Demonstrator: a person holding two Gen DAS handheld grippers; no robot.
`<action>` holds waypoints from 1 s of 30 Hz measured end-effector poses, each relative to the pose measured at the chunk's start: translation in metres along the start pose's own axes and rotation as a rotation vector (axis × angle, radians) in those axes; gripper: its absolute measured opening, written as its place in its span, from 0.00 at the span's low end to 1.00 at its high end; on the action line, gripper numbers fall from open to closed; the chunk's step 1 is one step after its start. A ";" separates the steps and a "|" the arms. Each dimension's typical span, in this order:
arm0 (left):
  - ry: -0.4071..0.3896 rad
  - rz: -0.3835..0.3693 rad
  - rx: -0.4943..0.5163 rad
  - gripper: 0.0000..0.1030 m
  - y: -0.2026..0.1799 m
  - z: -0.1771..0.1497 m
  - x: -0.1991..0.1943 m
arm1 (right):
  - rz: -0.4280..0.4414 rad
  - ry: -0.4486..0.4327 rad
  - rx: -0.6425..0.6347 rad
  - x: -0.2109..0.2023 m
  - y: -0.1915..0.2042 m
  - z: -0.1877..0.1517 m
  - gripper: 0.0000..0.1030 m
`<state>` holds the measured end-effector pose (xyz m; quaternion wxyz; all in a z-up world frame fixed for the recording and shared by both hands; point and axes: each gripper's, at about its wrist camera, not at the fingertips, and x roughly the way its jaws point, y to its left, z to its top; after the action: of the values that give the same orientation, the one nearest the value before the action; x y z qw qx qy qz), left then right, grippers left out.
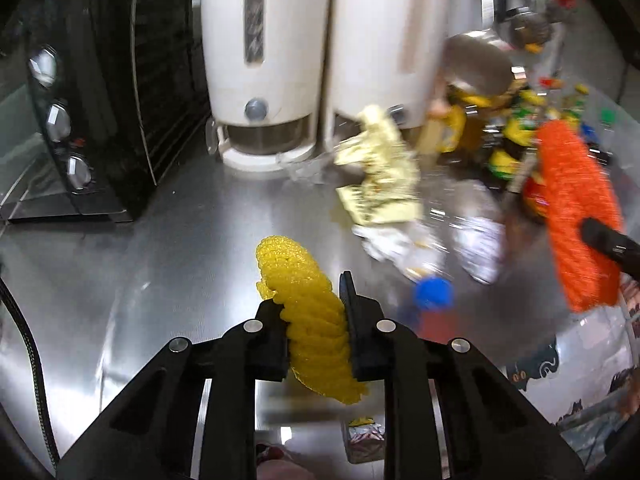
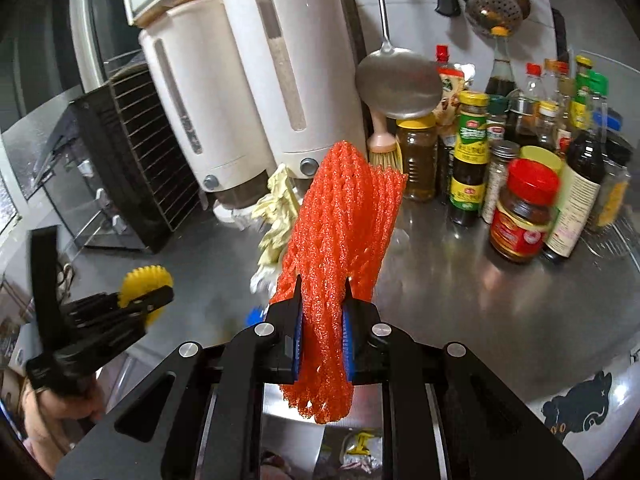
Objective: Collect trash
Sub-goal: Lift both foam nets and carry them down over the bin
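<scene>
Yellow foam net (image 1: 308, 312) is clamped between the closed fingers of the left gripper (image 1: 314, 320) and is held above the steel counter (image 1: 180, 240). Orange foam net (image 2: 340, 248) is pinched in the same way by the right gripper (image 2: 322, 344), also clear of the counter. Behind them a crumpled pale wrapper (image 1: 380, 176) and a plastic bottle with blue cap (image 1: 434, 292) are seen lying, near two white dispensers (image 2: 256, 92) and many sauce bottles (image 2: 524, 216).

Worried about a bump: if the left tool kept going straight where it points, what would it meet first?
Probably bare steel counter; further along that line stands the left white dispenser. The left tool grips yellow foam netting. Depth is unclear.
</scene>
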<state>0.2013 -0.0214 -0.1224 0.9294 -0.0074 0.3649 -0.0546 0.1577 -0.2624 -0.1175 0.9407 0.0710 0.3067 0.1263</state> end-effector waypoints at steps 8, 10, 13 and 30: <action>-0.039 -0.089 0.037 0.20 -0.041 -0.073 -0.078 | -0.001 0.011 -0.021 -0.056 -0.001 -0.065 0.16; -0.033 -0.098 0.046 0.20 -0.049 -0.092 -0.086 | -0.006 0.022 -0.018 -0.062 -0.004 -0.081 0.16; -0.015 -0.106 0.056 0.20 -0.057 -0.123 -0.086 | -0.019 0.053 -0.010 -0.065 -0.011 -0.110 0.16; 0.285 -0.190 0.079 0.20 -0.084 -0.259 0.044 | -0.071 0.340 0.094 0.034 -0.059 -0.258 0.16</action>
<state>0.0494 -0.1030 -0.3382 0.8585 0.0025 0.4880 -0.1573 0.0420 -0.2950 -0.3556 0.8747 0.0816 0.4694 0.0887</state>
